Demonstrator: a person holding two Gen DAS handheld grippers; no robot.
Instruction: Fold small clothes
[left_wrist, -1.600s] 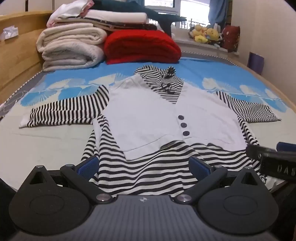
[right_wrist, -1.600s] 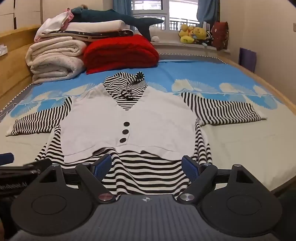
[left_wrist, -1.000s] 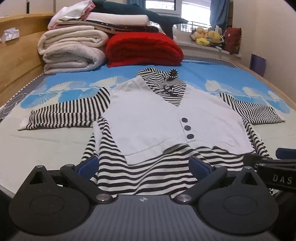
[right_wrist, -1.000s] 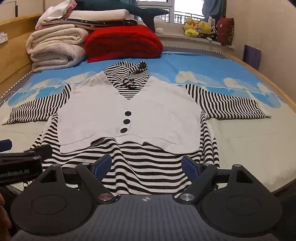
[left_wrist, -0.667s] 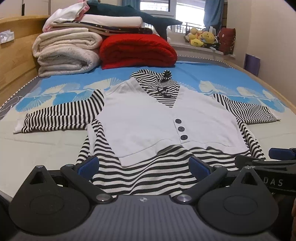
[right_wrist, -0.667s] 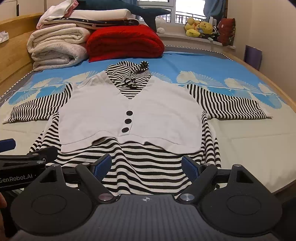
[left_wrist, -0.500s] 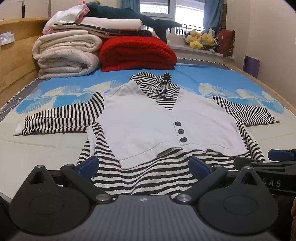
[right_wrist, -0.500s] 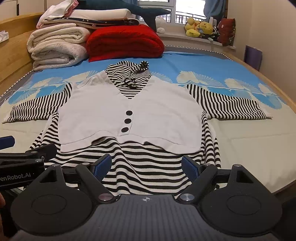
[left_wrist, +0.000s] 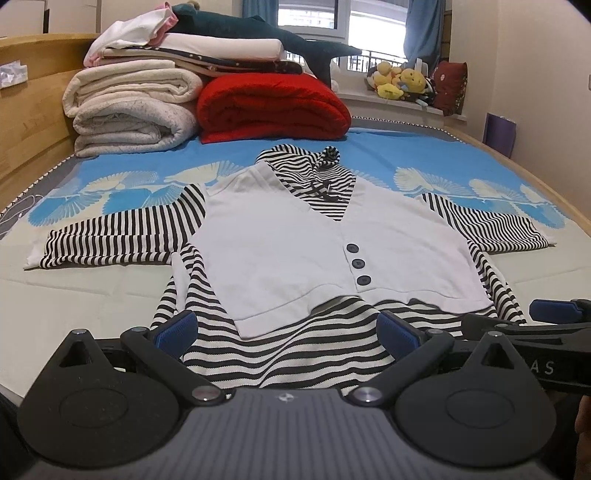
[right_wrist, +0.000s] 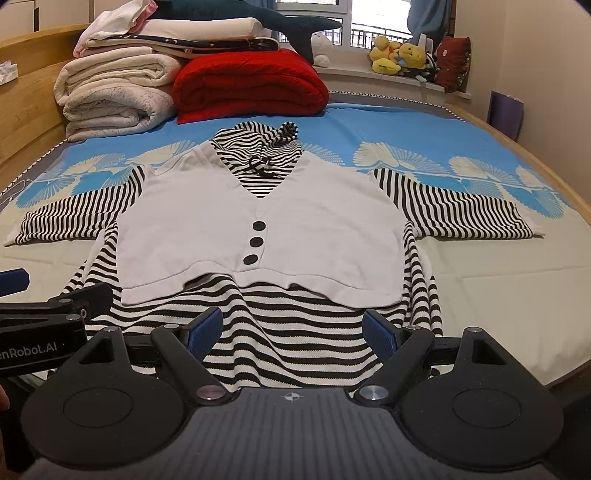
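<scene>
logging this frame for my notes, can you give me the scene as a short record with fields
surface: bed with blue leaf-print cover
garment: striped top with white vest front, laid flat, face up, sleeves spread out, unfolded
buttons: three dark buttons down the vest front
left gripper: open, over the hem, holding nothing
right gripper: open, over the hem, holding nothing
behind garment: red blanket, stacked white blankets
windowsill: plush toys
</scene>
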